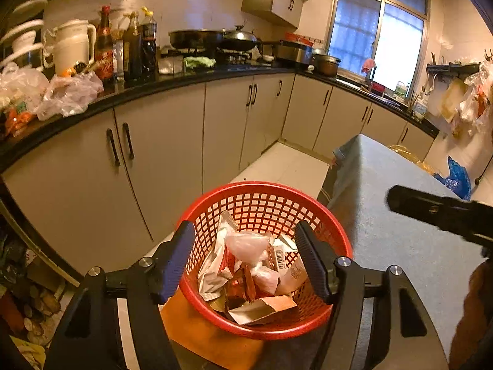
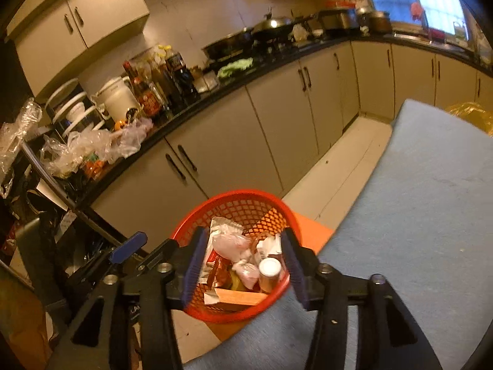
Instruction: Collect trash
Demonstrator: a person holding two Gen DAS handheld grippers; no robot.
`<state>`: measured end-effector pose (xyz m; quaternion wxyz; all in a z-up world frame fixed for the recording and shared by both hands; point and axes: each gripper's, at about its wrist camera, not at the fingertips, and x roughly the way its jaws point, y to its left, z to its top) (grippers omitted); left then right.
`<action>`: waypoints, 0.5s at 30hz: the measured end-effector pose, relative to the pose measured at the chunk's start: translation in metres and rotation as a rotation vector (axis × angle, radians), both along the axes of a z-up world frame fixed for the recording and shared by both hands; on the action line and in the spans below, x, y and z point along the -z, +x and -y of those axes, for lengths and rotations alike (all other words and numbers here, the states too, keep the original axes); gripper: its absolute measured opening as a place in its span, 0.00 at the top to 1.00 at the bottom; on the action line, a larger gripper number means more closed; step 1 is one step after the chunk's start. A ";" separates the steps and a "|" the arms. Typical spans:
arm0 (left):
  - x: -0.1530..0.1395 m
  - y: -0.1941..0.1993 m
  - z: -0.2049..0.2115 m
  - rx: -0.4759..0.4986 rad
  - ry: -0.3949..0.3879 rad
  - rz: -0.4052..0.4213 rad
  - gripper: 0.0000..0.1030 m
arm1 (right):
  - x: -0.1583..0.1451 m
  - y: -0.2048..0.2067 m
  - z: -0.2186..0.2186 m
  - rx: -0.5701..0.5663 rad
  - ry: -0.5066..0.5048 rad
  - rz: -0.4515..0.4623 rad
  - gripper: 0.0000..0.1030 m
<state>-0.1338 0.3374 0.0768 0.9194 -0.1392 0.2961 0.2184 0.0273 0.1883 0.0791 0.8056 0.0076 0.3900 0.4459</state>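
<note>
A red mesh basket (image 1: pixel 262 194) stands on an orange stool beside the table, also in the right wrist view (image 2: pixel 237 199). It holds trash: crumpled wrappers (image 1: pixel 212 265), a clear plastic bag (image 1: pixel 246 243), a small cardboard box (image 1: pixel 262 308) and a white-capped bottle (image 2: pixel 269 273). My left gripper (image 1: pixel 246 262) is open and empty, just above the basket. My right gripper (image 2: pixel 243 268) is also open and empty above the basket; part of it shows dark at the right of the left wrist view (image 1: pixel 440 212).
A table with a grey-blue cloth (image 1: pixel 400 215) lies to the right, with a yellow bag (image 2: pixel 471 114) at its far end. Beige floor cabinets (image 1: pixel 172 141) under a black counter (image 1: pixel 172 81) with bottles, pans and plastic bags run along the left. Cluttered shelves (image 2: pixel 46 215) stand at left.
</note>
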 end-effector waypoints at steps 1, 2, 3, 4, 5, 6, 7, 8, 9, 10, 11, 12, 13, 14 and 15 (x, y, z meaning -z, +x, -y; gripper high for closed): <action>-0.002 -0.002 0.005 -0.001 0.012 0.005 0.30 | -0.004 -0.005 0.009 0.011 0.003 0.020 0.41; -0.005 -0.004 0.010 -0.004 0.028 0.011 0.29 | -0.006 -0.007 0.015 0.018 0.002 0.032 0.40; -0.007 -0.006 0.014 -0.006 0.041 0.017 0.27 | -0.008 -0.012 0.023 0.028 0.001 0.051 0.37; -0.010 -0.009 0.021 -0.008 0.059 0.025 0.23 | -0.010 -0.015 0.030 0.039 -0.002 0.067 0.34; -0.014 -0.012 0.029 -0.015 0.079 0.033 0.20 | -0.011 -0.019 0.040 0.057 -0.009 0.085 0.33; -0.018 -0.017 0.037 -0.021 0.095 0.048 0.16 | -0.012 -0.025 0.051 0.080 -0.013 0.109 0.32; -0.021 -0.019 0.042 -0.019 0.104 0.057 0.15 | -0.013 -0.029 0.059 0.089 -0.013 0.125 0.29; -0.025 -0.023 0.052 -0.015 0.125 0.069 0.13 | -0.014 -0.034 0.069 0.098 -0.014 0.146 0.27; -0.028 -0.027 0.062 -0.017 0.148 0.074 0.09 | -0.014 -0.042 0.082 0.119 -0.022 0.176 0.24; -0.029 -0.029 0.068 -0.020 0.160 0.078 0.08 | -0.013 -0.046 0.090 0.133 -0.027 0.196 0.22; -0.031 -0.033 0.077 -0.022 0.178 0.086 0.07 | -0.012 -0.053 0.102 0.149 -0.034 0.226 0.21; -0.033 -0.036 0.086 -0.023 0.197 0.094 0.07 | -0.011 -0.057 0.111 0.161 -0.043 0.245 0.20; -0.034 -0.037 0.092 -0.022 0.206 0.095 0.07 | -0.010 -0.062 0.121 0.177 -0.053 0.262 0.20; -0.036 -0.039 0.099 -0.020 0.215 0.095 0.06 | -0.009 -0.066 0.132 0.192 -0.054 0.275 0.20; -0.036 -0.041 0.107 -0.017 0.221 0.096 0.03 | -0.009 -0.069 0.140 0.201 -0.052 0.282 0.18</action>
